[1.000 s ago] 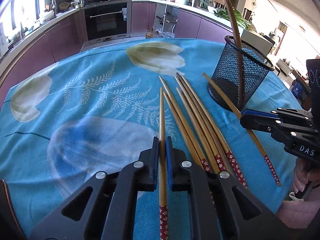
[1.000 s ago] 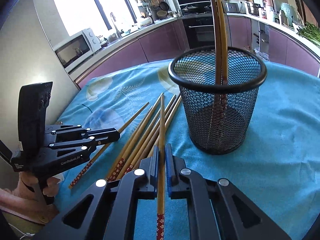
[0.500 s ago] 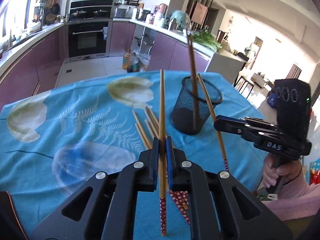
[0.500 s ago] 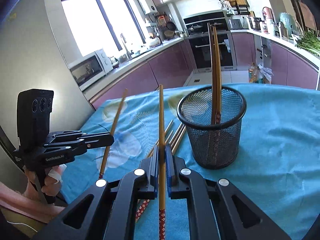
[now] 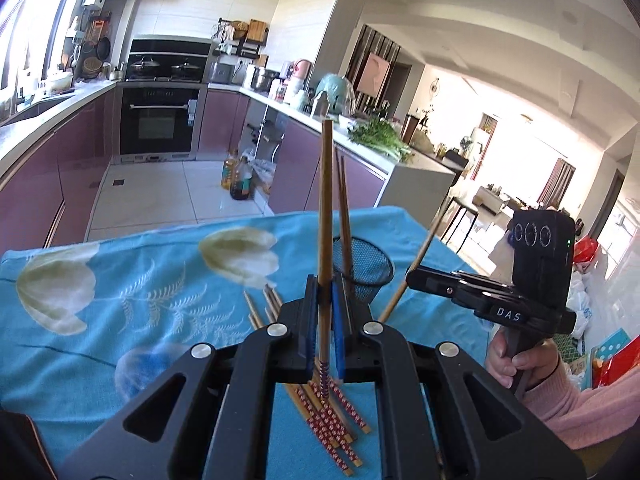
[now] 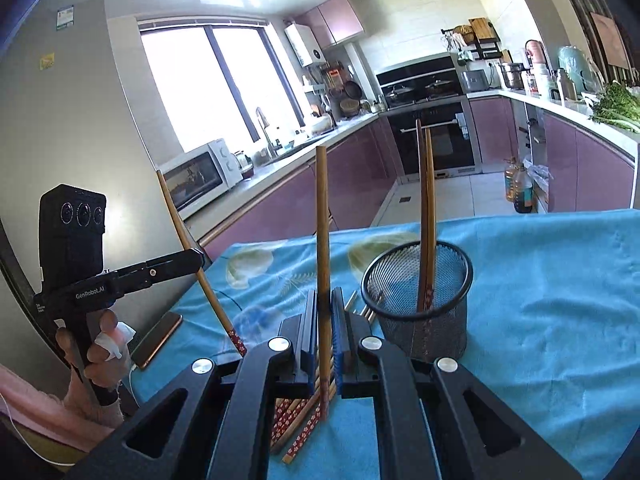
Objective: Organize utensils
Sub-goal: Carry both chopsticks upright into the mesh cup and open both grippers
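Both tongs are higher than a second ago, each with its chopstick lifted clear of the cloth; earlier both sticks lay flat on the tabletop among the others.

Left tongs [image 5: 325,322]: clamped together on one chopstick [image 5: 326,216], which stands nearly upright, plain end up, red patterned end hanging just below the pads. From the right wrist view the same tongs [image 6: 198,258] sit at the left with the stick [image 6: 182,236] tilted, and a hand [image 6: 100,344] grips the handle.

Right tongs [image 6: 325,328]: clamped on a second chopstick [image 6: 322,224], also near upright. From the left wrist view these tongs [image 5: 412,276] show at the right with the stick [image 5: 418,260] leaning, held by a hand [image 5: 516,360] in a pink sleeve [image 5: 580,404].

Black mesh cup [image 6: 420,300] stands upright on the blue floral cloth [image 6: 540,300], just right of the right tongs. Two chopsticks [image 6: 426,216] already stand in it, leaning together.

Remaining loose chopsticks [image 5: 332,420] lie in a bundle on the cloth below the left tongs, patterned ends toward the camera.

Phone [image 6: 158,338] lies at the left cloth edge.
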`<action>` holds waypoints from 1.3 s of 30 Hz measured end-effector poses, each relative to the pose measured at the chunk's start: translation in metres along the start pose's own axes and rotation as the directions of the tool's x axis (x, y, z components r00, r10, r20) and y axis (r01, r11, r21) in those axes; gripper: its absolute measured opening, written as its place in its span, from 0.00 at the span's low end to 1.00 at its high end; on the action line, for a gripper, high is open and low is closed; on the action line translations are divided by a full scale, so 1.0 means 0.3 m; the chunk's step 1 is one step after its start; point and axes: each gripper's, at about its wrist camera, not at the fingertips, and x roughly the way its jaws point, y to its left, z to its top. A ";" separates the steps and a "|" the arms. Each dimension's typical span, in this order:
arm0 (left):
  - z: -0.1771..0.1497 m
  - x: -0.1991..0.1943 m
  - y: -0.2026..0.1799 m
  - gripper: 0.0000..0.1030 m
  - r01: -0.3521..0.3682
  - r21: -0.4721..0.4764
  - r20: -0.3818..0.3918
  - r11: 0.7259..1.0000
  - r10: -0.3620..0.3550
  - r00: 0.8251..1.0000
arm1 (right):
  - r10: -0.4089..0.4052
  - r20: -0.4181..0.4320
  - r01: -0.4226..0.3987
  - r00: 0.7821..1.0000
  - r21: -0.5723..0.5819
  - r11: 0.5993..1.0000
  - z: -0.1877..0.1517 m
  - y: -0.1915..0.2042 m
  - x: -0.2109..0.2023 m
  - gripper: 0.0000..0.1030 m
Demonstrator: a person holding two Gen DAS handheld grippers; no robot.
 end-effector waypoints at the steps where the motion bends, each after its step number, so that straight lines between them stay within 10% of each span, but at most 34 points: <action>1: 0.015 0.000 -0.006 0.07 0.006 0.001 0.011 1.000 -0.006 1.000 | 0.000 0.011 0.000 1.000 -0.001 1.000 0.017 -0.005 -0.005 0.06; 26: 0.323 0.146 -0.163 0.07 0.051 0.104 0.090 0.993 -0.060 0.994 | -0.056 0.185 0.074 0.981 -0.091 0.993 0.275 -0.090 -0.125 0.05; 39: 0.238 0.328 -0.189 0.07 0.031 0.174 -0.084 0.984 -0.016 0.996 | -0.111 0.018 0.112 0.994 -0.073 0.991 0.224 -0.154 0.016 0.05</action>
